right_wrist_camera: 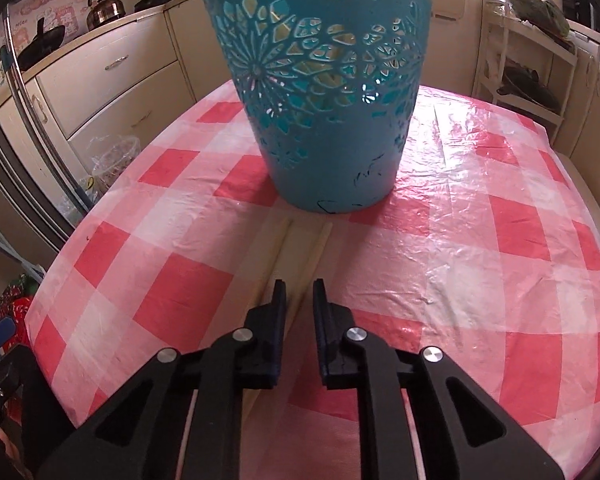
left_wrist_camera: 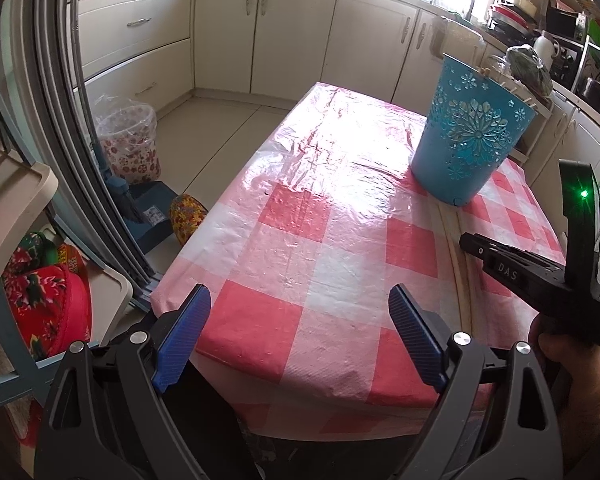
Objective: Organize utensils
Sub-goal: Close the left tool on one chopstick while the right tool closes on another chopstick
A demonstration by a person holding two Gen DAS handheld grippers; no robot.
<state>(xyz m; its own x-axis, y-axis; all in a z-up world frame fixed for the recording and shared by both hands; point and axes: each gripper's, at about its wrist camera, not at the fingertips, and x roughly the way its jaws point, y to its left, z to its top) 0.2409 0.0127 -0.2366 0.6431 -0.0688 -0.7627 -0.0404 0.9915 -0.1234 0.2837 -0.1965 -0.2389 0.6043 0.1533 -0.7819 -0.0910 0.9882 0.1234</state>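
From the left wrist view, we see our left tongs (left_wrist_camera: 300,332) spread wide, with nothing between the blue pads (left_wrist_camera: 184,336). They hang over the near end of the surface (left_wrist_camera: 284,240), which wears a pink and white checked cloth. The blue holder (left_wrist_camera: 470,136) stands upright on the far right part of the cloth, well apart from these tongs. A few pale stick tips peek over its rim. Two pale chopsticks (left_wrist_camera: 458,248) lie flat on the cloth, running from the foot of the holder toward us. The right tongs (left_wrist_camera: 466,241) reach in from the right, low over those chopsticks — from here we cannot tell how they are set. On the floor to the left stands a flowery bin (left_wrist_camera: 130,144).

From the right wrist view, the right tongs (right_wrist_camera: 300,300) are a little apart — a thin gap shows between the dark pads (right_wrist_camera: 278,304), and they pinch nothing. The chopsticks (right_wrist_camera: 320,244) lie side by side on the cloth right under the tongs, their far tips just short of the blue holder (right_wrist_camera: 324,92). One stick passes below the gap; the other lies under the left pad. The holder stands straight ahead, near the tongs. A kettle (right_wrist_camera: 104,10) sits on the far counter.
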